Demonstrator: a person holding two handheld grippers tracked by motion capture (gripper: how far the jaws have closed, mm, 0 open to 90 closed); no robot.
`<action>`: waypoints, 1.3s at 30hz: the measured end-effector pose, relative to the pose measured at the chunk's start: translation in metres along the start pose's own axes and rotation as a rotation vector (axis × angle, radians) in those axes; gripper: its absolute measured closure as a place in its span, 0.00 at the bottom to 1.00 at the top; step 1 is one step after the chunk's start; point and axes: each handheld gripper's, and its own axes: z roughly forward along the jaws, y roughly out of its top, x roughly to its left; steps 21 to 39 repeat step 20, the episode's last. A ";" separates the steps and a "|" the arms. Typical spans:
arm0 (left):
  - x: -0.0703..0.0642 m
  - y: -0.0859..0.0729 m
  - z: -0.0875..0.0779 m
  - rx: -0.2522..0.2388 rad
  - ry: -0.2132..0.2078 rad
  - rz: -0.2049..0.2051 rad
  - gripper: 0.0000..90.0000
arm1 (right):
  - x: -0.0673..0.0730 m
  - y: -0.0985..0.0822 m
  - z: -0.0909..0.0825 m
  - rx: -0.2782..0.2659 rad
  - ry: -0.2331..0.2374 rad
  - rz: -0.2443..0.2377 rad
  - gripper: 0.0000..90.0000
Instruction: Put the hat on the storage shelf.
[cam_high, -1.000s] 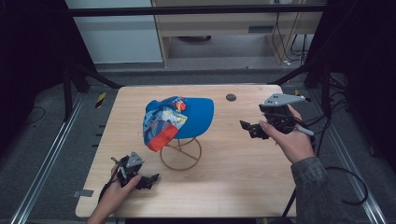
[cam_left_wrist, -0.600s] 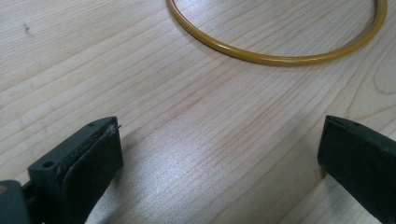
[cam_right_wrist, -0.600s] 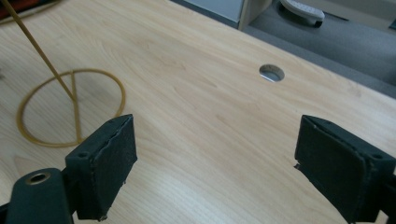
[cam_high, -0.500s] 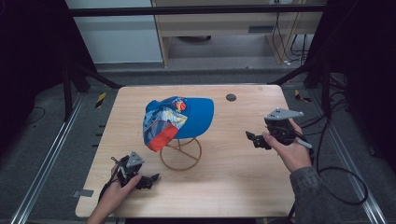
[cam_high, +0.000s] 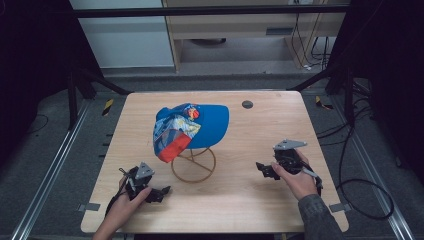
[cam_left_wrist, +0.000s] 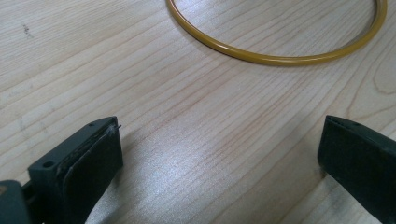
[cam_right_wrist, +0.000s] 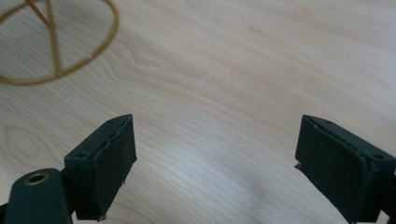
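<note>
Table, pale wood grain, matte. Blue cap with patterned fabric sits at frame centre atop a thin yellow wire stand. Risk: stand looks light; a sideways nudge could tip it. Left gripper, lower left, jaws apart. Right gripper, right of centre, jaws apart, empty.

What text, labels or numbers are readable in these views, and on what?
None can be read.
Cap on the wire stand: the side panel has a colourful printed pattern, but no letters can be made out in the high view.
Left gripper and right gripper: no markings can be read.
Table: bare wood grain, no label to be seen.
</note>
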 end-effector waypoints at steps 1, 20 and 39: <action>0.000 0.000 0.000 0.000 0.000 0.000 0.00 | 0.001 -0.004 0.005 0.008 0.000 0.012 0.14; 0.001 0.001 0.001 0.001 -0.002 0.000 0.00 | 0.008 -0.034 0.040 0.026 -0.098 0.026 0.06; 0.001 0.001 0.001 0.001 -0.002 0.000 0.00 | 0.008 -0.034 0.040 0.026 -0.098 0.026 0.06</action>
